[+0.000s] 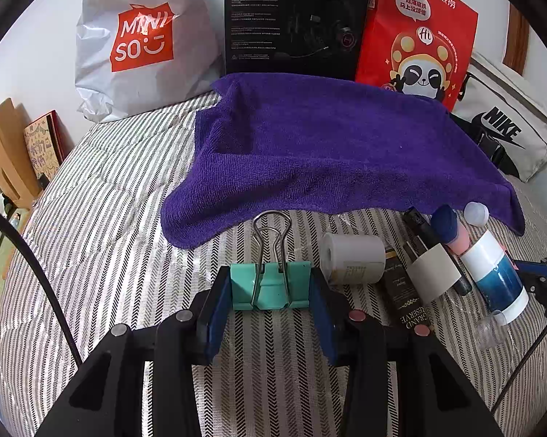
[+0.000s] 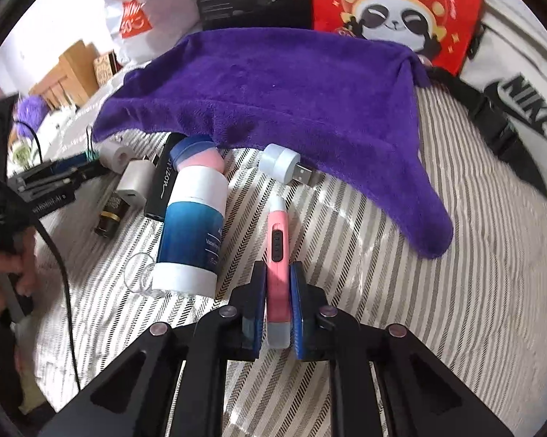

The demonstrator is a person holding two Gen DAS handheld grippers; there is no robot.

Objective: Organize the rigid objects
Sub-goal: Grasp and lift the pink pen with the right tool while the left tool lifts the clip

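My left gripper (image 1: 270, 284) is shut on a teal binder clip (image 1: 273, 287), its wire handles pointing toward the purple towel (image 1: 328, 153). My right gripper (image 2: 278, 280) is shut on a slim pink pen-like device (image 2: 278, 240) with a row of black buttons; its white tip points away from me. Left of the pink device lies a blue-and-white bottle (image 2: 193, 229), seen also in the left wrist view as the blue-and-white bottle (image 1: 495, 276). A white USB plug light (image 2: 282, 164) rests at the towel's edge.
A white roll (image 1: 351, 262), a dark labelled tube (image 1: 408, 302), a white adapter (image 2: 133, 182) and a black case (image 2: 164, 185) lie in a row on the striped bedding (image 1: 128, 218). Bags and a black box (image 1: 295, 18) stand behind the towel. A hand (image 2: 4, 273) holds the other gripper at left.
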